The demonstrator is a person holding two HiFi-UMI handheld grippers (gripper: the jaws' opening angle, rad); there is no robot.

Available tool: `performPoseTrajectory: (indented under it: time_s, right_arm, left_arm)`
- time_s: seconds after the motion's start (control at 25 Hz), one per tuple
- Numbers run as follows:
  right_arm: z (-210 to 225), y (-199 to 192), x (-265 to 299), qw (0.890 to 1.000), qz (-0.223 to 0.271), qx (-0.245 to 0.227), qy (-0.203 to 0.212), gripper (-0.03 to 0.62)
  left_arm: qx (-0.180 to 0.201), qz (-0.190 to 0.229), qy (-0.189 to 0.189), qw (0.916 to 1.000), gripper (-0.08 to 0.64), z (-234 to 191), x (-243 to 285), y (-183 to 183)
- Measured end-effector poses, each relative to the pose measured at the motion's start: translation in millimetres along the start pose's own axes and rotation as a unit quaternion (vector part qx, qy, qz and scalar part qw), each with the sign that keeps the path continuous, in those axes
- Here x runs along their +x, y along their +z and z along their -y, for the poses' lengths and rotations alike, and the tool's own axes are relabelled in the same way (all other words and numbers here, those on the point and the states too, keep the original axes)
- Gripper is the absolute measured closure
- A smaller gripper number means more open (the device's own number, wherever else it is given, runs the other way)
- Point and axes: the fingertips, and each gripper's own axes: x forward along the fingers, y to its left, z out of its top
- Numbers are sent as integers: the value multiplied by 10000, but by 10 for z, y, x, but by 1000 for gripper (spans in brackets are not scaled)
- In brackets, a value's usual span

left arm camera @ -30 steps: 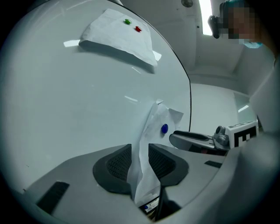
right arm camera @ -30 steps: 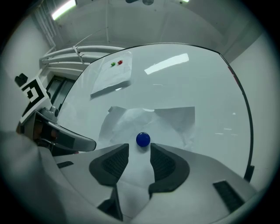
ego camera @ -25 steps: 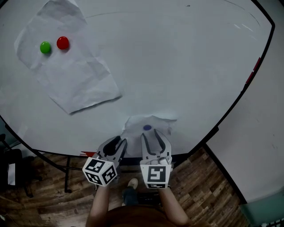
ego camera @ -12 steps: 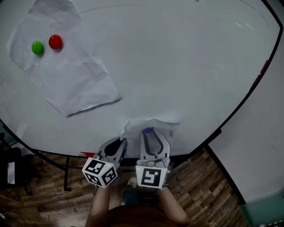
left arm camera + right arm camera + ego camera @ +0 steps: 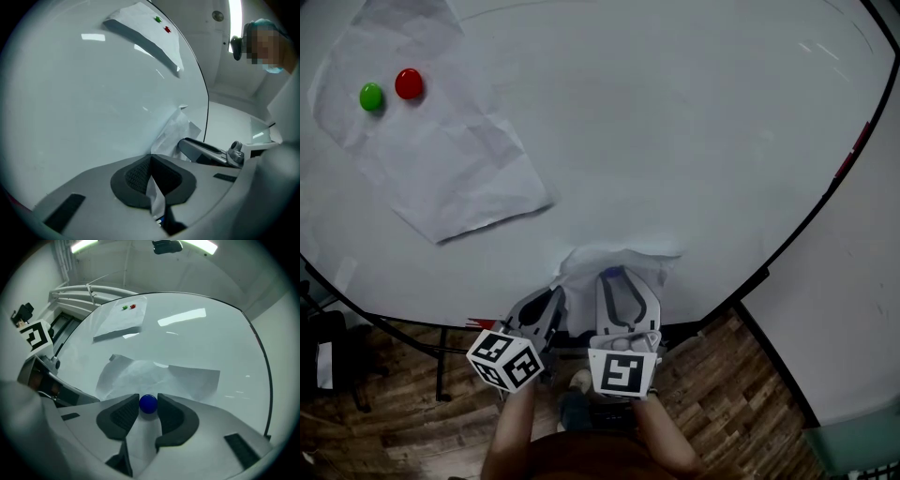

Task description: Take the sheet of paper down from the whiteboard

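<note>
A small crumpled sheet of paper (image 5: 623,257) hangs low on the whiteboard (image 5: 675,141), pinned by a blue magnet (image 5: 612,274). My left gripper (image 5: 555,294) is shut on the sheet's left edge; in the left gripper view a strip of paper (image 5: 154,197) sticks out between the closed pads. My right gripper (image 5: 617,279) points at the board with the blue magnet (image 5: 148,403) between its fingertips. Its jaws closed in on the magnet and have just eased slightly; both pads touch it. The sheet (image 5: 154,373) bulges off the board behind the magnet.
A larger sheet (image 5: 441,150) is held at the upper left by a green magnet (image 5: 371,97) and a red magnet (image 5: 409,83). The board's dark frame (image 5: 741,291) curves past just right of my grippers. Wooden floor (image 5: 412,412) lies below.
The left jaws have closed onto the paper's edge. The right jaws have narrowed around the blue magnet. Both hands stayed in place.
</note>
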Motion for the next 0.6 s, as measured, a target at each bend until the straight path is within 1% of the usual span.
performPoseTrajectory:
  time_s: [0.16, 0.36, 0.6]
  right_arm:
    - [-3, 28, -127, 9999, 85, -55, 3, 459]
    - [-27, -16, -142, 10000, 36, 49, 42, 459]
    - [-37, -36, -137, 10000, 4, 26, 75, 459]
  left_arm:
    - [-208, 35, 16, 9998, 537, -37, -14, 12]
    - [-247, 47, 52, 9997, 537, -53, -51, 34]
    - [-296, 78, 94, 9995, 537, -68, -91, 53]
